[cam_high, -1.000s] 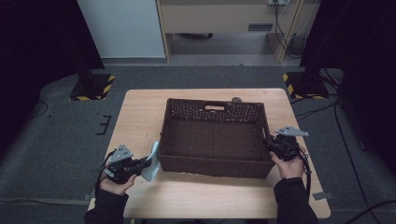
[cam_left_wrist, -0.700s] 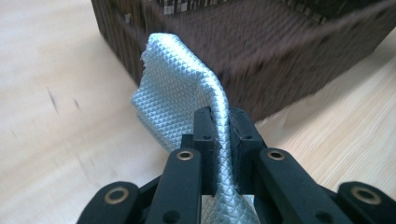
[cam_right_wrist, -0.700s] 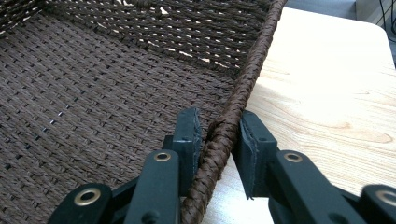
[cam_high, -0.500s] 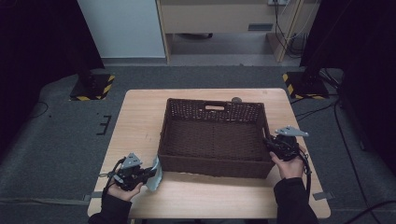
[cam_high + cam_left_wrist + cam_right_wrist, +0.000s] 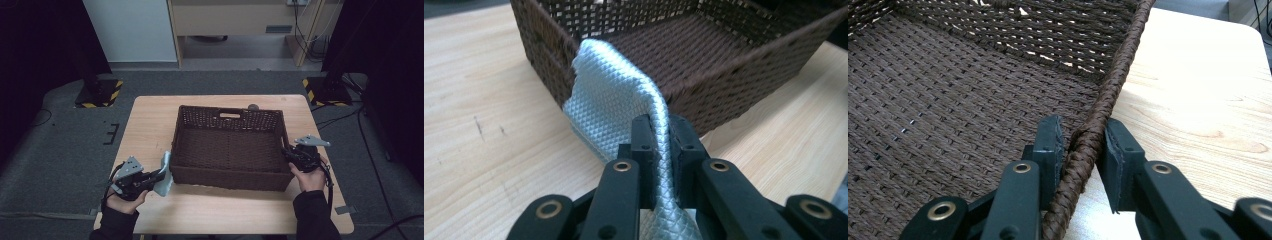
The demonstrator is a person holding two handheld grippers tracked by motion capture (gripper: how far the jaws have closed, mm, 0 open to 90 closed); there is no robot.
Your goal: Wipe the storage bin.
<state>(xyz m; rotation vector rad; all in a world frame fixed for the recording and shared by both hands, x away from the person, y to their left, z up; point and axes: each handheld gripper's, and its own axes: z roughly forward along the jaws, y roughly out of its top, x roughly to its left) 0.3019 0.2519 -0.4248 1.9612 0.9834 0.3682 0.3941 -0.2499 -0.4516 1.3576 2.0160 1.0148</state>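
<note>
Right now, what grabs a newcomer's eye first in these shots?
The big dark woven basket in the middle of the wooden table. Next, the pale blue-grey quilted cloth pinched in the left claw, draped against the basket's near left corner. The right claw is clamped on the basket's right rim.

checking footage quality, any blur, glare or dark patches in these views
High view: even light on the table, surroundings nearly black, slightly soft. Left gripper view: cloth sharp with mild sheen, left gripper crisp. Right gripper view: basket weave sharp, far table corner bright, no motion blur.
</note>
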